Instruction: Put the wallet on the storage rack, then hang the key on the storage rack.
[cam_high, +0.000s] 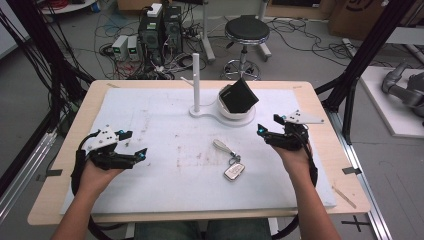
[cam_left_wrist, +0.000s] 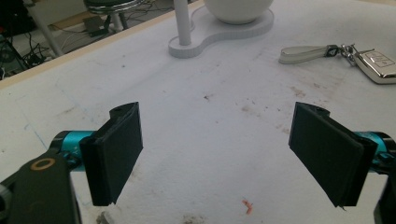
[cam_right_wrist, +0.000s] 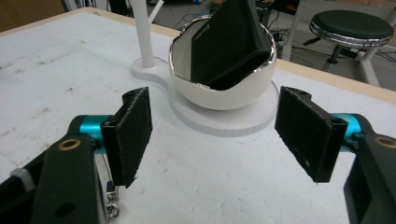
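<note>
Black wallet (cam_high: 239, 95): propped in white bowl (cam_high: 235, 113), far-middle of table (cam_high: 150, 125); stiff, light, likely slippery; grip its upper edges.
Right gripper (cam_high: 267, 126): jaws wide, empty, near bowl.
Left gripper (cam_high: 134, 144): jaws wide, empty.

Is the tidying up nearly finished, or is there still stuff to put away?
Partly. The black wallet already stands tilted in the white bowl. Both the left gripper and right gripper are open and hold nothing. The car key on its strap lies on the table, probably next.
</note>
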